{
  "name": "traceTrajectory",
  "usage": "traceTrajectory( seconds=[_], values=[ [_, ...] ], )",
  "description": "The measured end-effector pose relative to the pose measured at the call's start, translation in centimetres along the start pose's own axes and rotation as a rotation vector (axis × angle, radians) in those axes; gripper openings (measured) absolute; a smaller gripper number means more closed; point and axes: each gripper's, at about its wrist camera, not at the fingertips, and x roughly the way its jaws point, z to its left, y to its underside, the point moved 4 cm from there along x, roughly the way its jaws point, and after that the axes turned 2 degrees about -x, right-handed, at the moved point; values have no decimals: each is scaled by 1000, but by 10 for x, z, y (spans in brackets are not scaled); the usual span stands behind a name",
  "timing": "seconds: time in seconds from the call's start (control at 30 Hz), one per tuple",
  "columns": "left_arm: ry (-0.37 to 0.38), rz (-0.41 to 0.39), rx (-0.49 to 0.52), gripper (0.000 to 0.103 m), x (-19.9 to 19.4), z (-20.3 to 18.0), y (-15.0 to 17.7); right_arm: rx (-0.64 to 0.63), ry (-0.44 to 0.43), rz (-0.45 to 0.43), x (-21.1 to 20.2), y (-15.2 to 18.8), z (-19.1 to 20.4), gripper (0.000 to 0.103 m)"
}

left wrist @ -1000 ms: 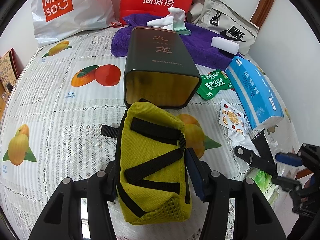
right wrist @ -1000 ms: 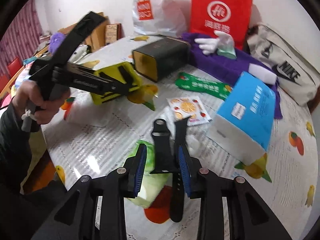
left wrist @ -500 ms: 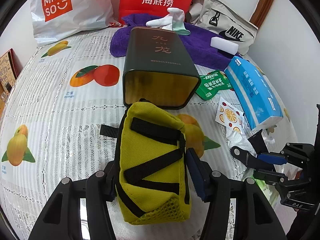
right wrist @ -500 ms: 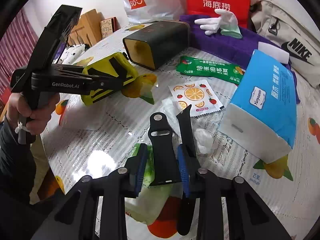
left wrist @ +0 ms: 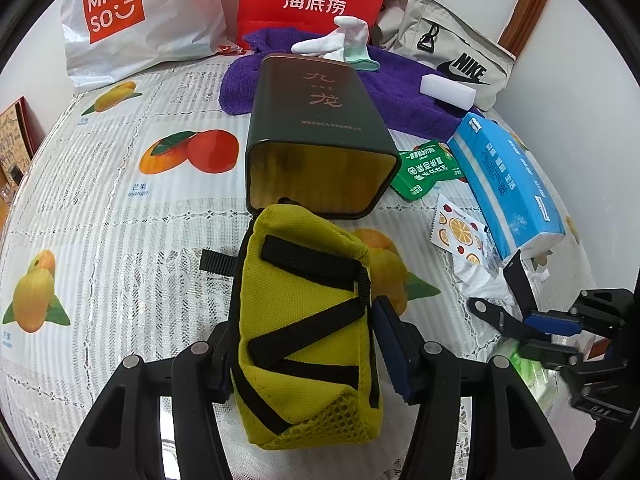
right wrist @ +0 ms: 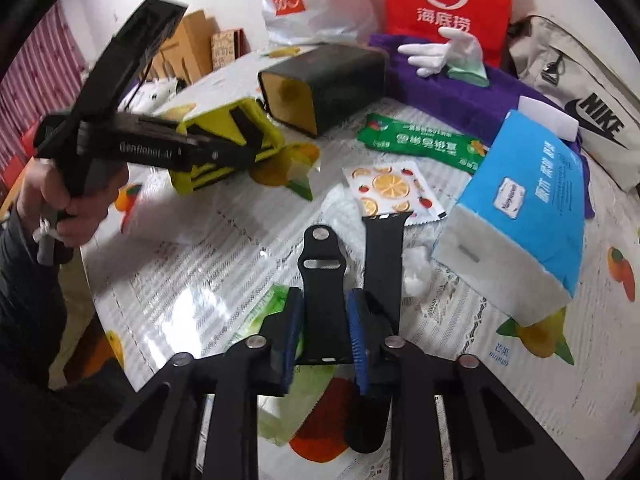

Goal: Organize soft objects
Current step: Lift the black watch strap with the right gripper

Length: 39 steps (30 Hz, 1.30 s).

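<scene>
My left gripper [left wrist: 306,350] is shut on a yellow pouch with black straps [left wrist: 308,316]. The pouch's far end sits at the open mouth of a dark tin box [left wrist: 320,136] lying on its side. In the right wrist view the pouch [right wrist: 228,140] and the box [right wrist: 324,84] lie at the upper left. My right gripper [right wrist: 322,330] is shut on a black watch strap [right wrist: 322,280], with the second strap piece [right wrist: 382,268] just to its right. The right gripper also shows in the left wrist view [left wrist: 560,320].
A blue tissue pack [right wrist: 528,200], a green sachet [right wrist: 424,140], an orange-print sachet [right wrist: 392,192] and crumpled tissue [right wrist: 416,268] lie on the fruit-print tablecloth [left wrist: 120,200]. A purple towel [left wrist: 400,96] with white gloves [left wrist: 332,42], bags and a white block [left wrist: 448,88] stand behind.
My right gripper with the strap has shifted a little over the table. My left gripper and the pouch have stayed at the box mouth.
</scene>
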Motion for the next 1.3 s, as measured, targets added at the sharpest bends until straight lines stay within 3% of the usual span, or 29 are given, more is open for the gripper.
traceTrajectory(
  seconds=[0.1,0.4,0.63,0.8,0.9,1.07,1.13,1.2,1.3],
  values=[
    [-5,-2,0,55,-1,0,0,26,-12,-52,-14,-4,-3,21],
    [1,3,-7,55,-1,0,0,95,69,-54,-33,12,-22,21],
    [-7,5,-6,56,-1,-1,0,120,63,12,-23,33,-28,23],
    [-12,11,0,57,-1,-1,0,169,19,-13,-23,26,-34,30],
    [-15,13,7,58,0,-2,0,145,47,15,-11,22,-33,41],
    [-7,16,2,58,0,-2,0,168,2,65,8,17,-30,44],
    [-9,15,4,58,0,-2,0,182,11,53,9,14,-31,41],
    [-6,13,4,58,-1,-1,1,207,-14,50,9,13,-33,21],
    [-1,9,-1,58,-2,-1,-1,220,-23,33,6,12,-33,16]
  ],
)
